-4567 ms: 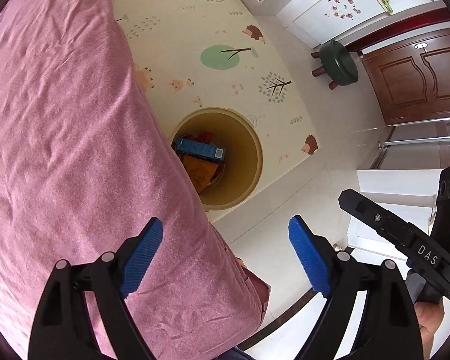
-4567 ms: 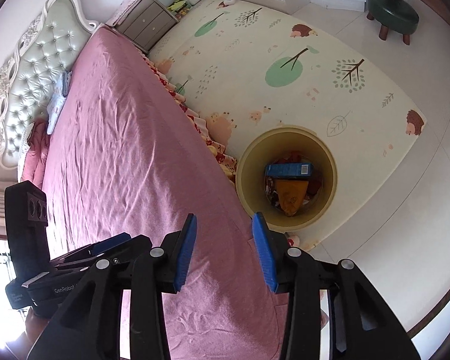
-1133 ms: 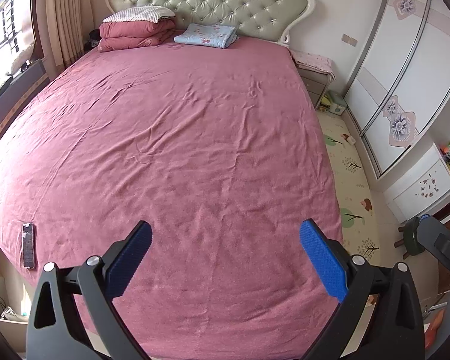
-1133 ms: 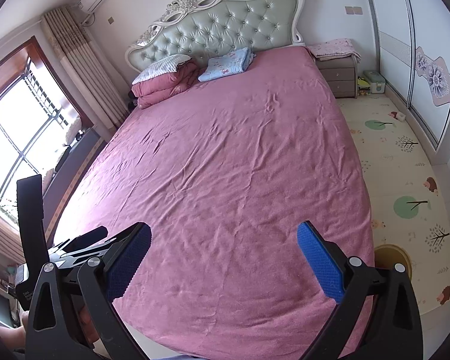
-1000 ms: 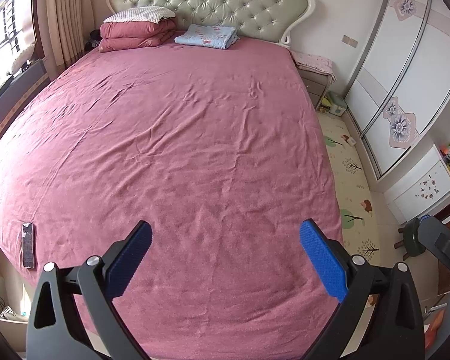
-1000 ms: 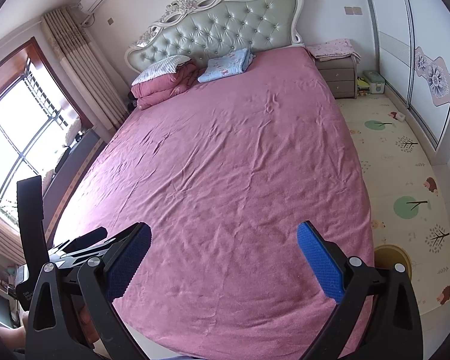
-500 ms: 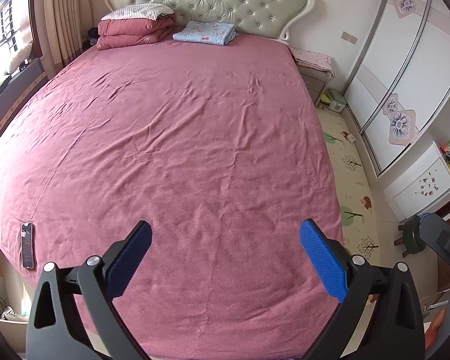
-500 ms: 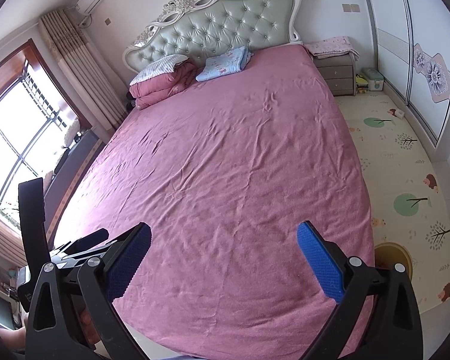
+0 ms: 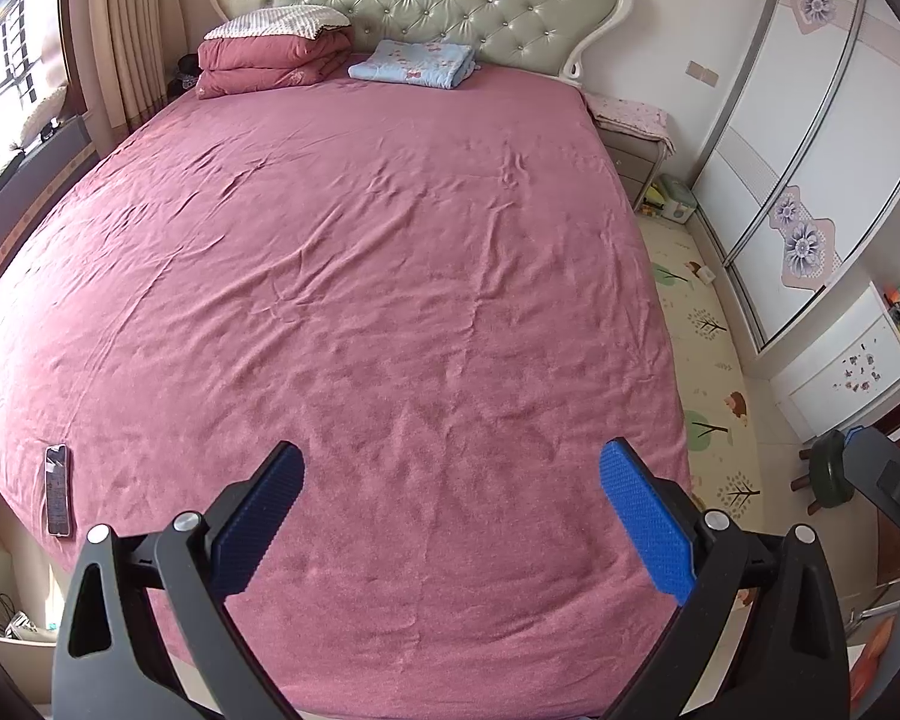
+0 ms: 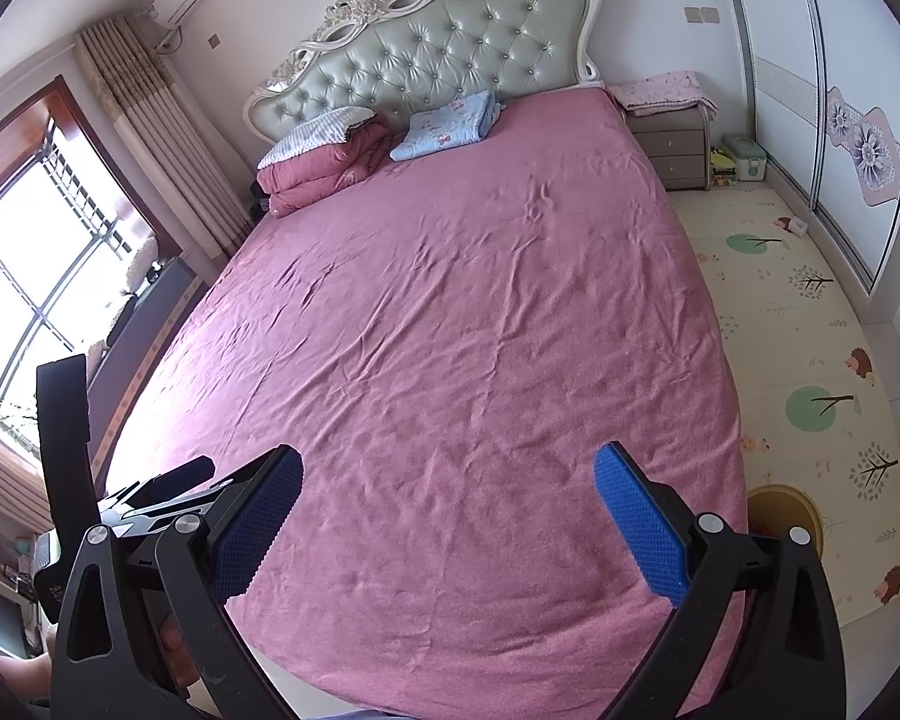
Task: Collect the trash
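Both grippers hover over the foot of a wide bed [image 9: 390,276] covered in a pink sheet. My left gripper [image 9: 450,498] is open, nothing between its blue pads. My right gripper [image 10: 447,495] is open and empty too. No loose trash shows on the sheet in either view. The yellow bin [image 10: 786,510] is on the floor mat at the bed's right side, in the right wrist view; only its rim shows past the bed edge and the gripper finger. In the left wrist view the bin is hidden.
A phone [image 9: 57,489] lies on the bed's near left corner. Folded bedding [image 9: 270,57] and a blue cloth [image 9: 414,63] sit by the headboard. A nightstand [image 10: 672,138], a wardrobe [image 9: 810,150] and a green stool [image 9: 828,471] stand to the right. The other gripper [image 10: 66,450] shows at left.
Since 4.6 s ago both grippers swung from above the bin to face the bed, and the right one opened wide. Over the last second the views barely shift.
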